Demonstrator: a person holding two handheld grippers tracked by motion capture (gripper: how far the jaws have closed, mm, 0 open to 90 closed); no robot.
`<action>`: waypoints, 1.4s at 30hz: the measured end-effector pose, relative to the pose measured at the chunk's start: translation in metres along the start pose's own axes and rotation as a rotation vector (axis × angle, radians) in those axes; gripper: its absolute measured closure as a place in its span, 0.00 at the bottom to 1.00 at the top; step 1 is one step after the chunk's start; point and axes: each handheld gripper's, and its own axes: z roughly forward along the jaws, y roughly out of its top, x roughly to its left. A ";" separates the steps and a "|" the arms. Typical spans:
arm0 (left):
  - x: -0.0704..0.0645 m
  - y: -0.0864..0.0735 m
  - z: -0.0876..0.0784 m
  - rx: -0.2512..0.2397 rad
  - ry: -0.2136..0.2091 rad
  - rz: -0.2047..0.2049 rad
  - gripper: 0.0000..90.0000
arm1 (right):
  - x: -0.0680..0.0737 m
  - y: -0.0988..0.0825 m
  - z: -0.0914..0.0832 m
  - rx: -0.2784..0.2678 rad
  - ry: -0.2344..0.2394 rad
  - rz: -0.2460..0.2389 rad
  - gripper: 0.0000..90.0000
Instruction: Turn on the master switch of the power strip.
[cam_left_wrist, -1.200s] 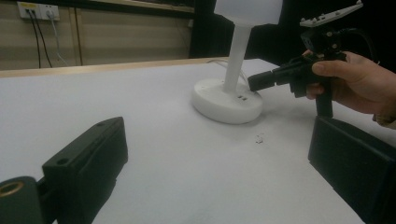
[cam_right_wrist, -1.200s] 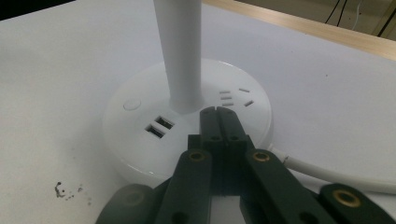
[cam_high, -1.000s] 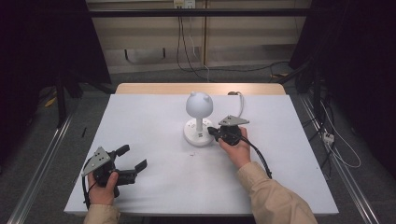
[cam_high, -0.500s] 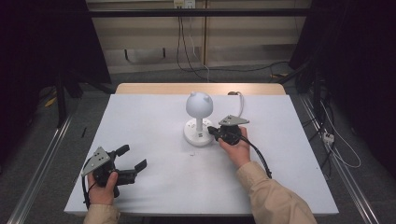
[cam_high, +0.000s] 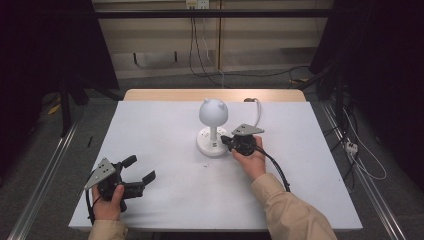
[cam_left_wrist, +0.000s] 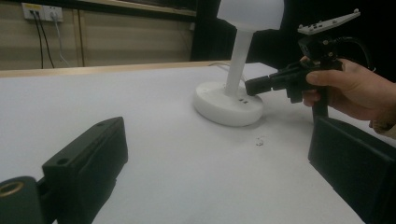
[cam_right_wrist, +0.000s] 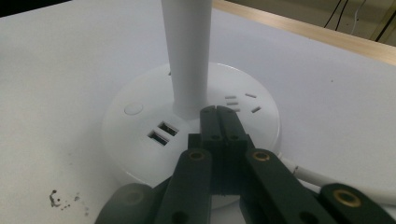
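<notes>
White plastic desk lamp (cam_high: 213, 127) with a round eared shade, slim stem and disc base stands mid-counter, slightly toward the far edge. Right tongs (cam_right_wrist: 218, 112) are clenched with nothing between them, their tips resting over the base top just in front of the stem; whether they press down I cannot tell. Round button (cam_right_wrist: 133, 109) sits on the base to the left of the tips in the right gripper view, two USB ports (cam_right_wrist: 163, 132) nearer, a socket slot group (cam_right_wrist: 240, 101) to the right.

Likely step: press a control on the base. To do it well, slide the closed tips sideways to the button, push straight down, and don't nudge the stem or tip the lamp.

Left tongs (cam_high: 139, 169) are released, jaws wide apart, resting near the front left of the white counter (cam_high: 160, 125), well apart from the lamp.

Room: open surface on all sides of the lamp. White cable (cam_high: 256, 107) trails off the back edge behind the right hand; keep clear of it.
</notes>
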 end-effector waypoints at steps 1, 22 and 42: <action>0.000 0.000 0.000 0.000 0.000 0.001 0.05 | 0.000 0.000 0.000 0.000 0.001 0.002 1.00; -0.001 -0.001 0.002 0.004 -0.007 -0.003 0.05 | 0.000 -0.001 0.000 -0.001 -0.001 -0.012 1.00; -0.002 0.000 0.002 0.006 -0.001 0.000 0.05 | 0.001 -0.001 0.000 -0.001 -0.001 -0.026 1.00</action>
